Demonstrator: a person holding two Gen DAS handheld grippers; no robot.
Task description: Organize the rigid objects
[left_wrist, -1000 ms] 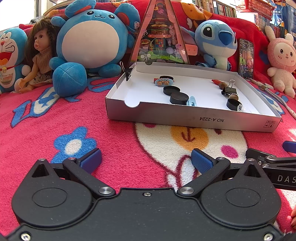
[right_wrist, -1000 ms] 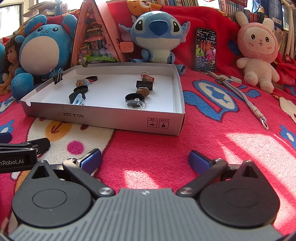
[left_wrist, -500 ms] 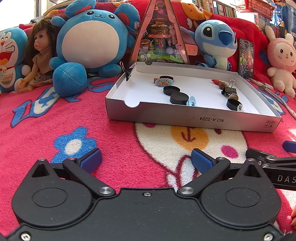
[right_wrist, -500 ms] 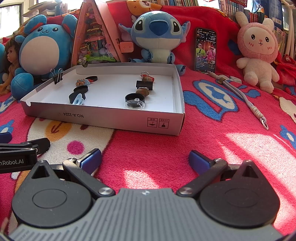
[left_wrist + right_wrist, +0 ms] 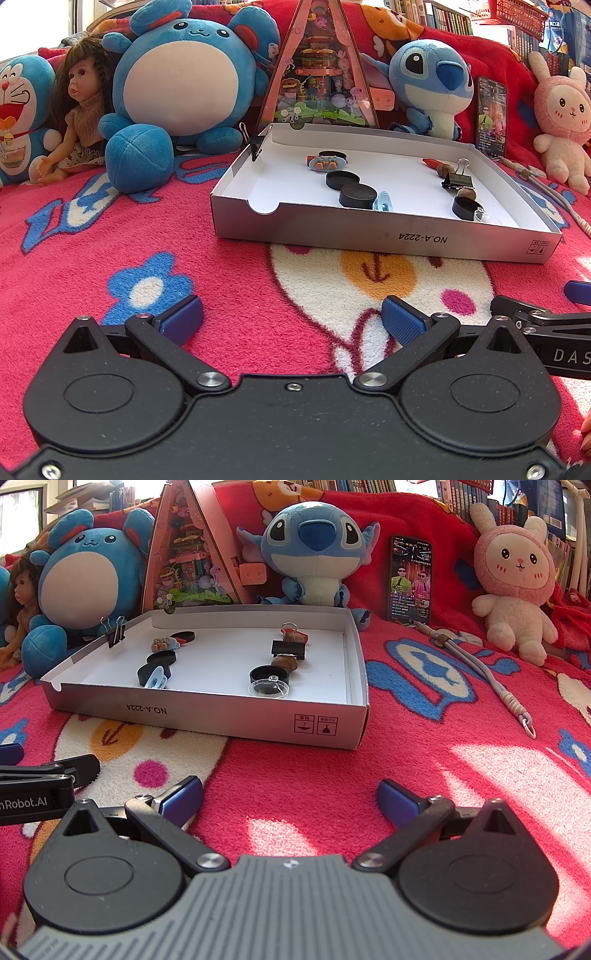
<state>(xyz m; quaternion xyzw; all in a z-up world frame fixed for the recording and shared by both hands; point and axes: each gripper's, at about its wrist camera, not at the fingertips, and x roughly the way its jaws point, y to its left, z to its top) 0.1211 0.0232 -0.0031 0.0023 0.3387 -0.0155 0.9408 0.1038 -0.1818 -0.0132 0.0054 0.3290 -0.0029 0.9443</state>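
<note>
On a red patterned fleece blanket [image 5: 240, 280], shallow white cardboard box lid [image 5: 380, 236], long axis left to right, open side up. Inside: two rows running front to back, black round caps [image 5: 356, 195], black binder clip [image 5: 289, 650], clear plastic dome [image 5: 269, 687]. Nearer, side by side: left gripper [image 5: 291, 320] and right gripper [image 5: 290, 797], fingers spread wide, both empty.
</note>
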